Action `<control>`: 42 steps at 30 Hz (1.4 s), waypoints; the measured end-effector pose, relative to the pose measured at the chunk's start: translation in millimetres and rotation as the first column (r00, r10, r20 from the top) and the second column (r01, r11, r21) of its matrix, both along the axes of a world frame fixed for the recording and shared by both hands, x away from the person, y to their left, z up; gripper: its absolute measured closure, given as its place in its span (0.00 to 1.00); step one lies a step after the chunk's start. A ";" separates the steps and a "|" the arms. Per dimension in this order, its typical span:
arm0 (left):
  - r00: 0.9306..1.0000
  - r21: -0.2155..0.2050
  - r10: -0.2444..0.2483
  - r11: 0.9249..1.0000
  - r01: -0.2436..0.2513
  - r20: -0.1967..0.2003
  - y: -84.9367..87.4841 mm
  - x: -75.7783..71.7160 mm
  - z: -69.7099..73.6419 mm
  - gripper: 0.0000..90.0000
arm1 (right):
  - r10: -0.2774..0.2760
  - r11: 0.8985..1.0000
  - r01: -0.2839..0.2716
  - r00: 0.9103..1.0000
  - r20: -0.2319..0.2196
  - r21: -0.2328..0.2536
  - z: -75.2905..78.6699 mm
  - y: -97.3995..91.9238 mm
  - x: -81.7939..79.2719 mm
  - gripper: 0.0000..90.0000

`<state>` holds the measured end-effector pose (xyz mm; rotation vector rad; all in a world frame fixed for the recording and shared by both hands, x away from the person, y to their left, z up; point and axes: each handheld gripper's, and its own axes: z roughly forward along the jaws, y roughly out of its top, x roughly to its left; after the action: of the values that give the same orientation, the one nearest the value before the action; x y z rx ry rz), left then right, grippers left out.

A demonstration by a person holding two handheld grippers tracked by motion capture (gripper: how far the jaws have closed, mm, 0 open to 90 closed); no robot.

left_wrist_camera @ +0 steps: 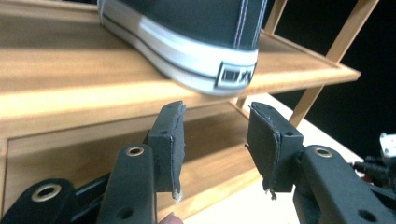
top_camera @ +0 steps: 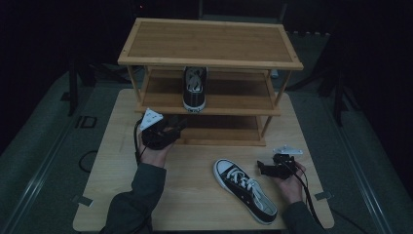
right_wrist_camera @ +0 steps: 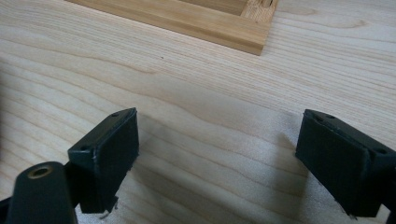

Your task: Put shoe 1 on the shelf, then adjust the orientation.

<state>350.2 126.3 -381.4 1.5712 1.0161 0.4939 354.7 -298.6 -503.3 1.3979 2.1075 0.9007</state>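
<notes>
One black sneaker with white laces [top_camera: 195,87] stands on the middle shelf of a wooden three-tier rack [top_camera: 209,44], heel toward me. Its heel and white sole [left_wrist_camera: 187,42] sit just above my left gripper [left_wrist_camera: 217,140], which is open and empty. In the high view, the left gripper [top_camera: 176,126] hovers in front of the rack's bottom shelf. A matching sneaker [top_camera: 245,190] lies on the table, toe pointing to the back left. Just to its right, my right gripper [top_camera: 261,168] is open wide over bare wood [right_wrist_camera: 219,158], jaws pointing left, apart from the shoe.
The light wooden table [top_camera: 117,161] ends close behind the rack and near my forearms. The rack's base corner [right_wrist_camera: 210,23] lies ahead of the right gripper. The rack's right posts [left_wrist_camera: 341,37] rise beyond the left gripper. Dark floor surrounds the table.
</notes>
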 end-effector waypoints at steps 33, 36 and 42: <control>0.980 0.178 0.040 0.984 -0.005 -0.194 14.3 -19.0 -93.6 0.58 | 0.077 0.996 -0.082 0.992 0.098 0.047 33.8 -1.3 -40.6 0.55; 0.979 0.187 0.047 0.982 -0.010 -0.197 16.0 -21.3 -95.7 0.57 | 0.125 0.989 -0.133 0.984 0.128 0.059 47.3 1.8 -56.5 0.60; 0.976 0.191 0.063 0.981 -0.023 -0.208 18.3 -19.9 -98.6 0.57 | 0.216 0.971 -0.228 0.966 0.141 0.074 66.7 11.4 -84.5 0.55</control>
<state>330.3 144.6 -480.0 1.8029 1.1964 0.4692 270.1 -287.2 -436.6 1.1232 2.1754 1.1554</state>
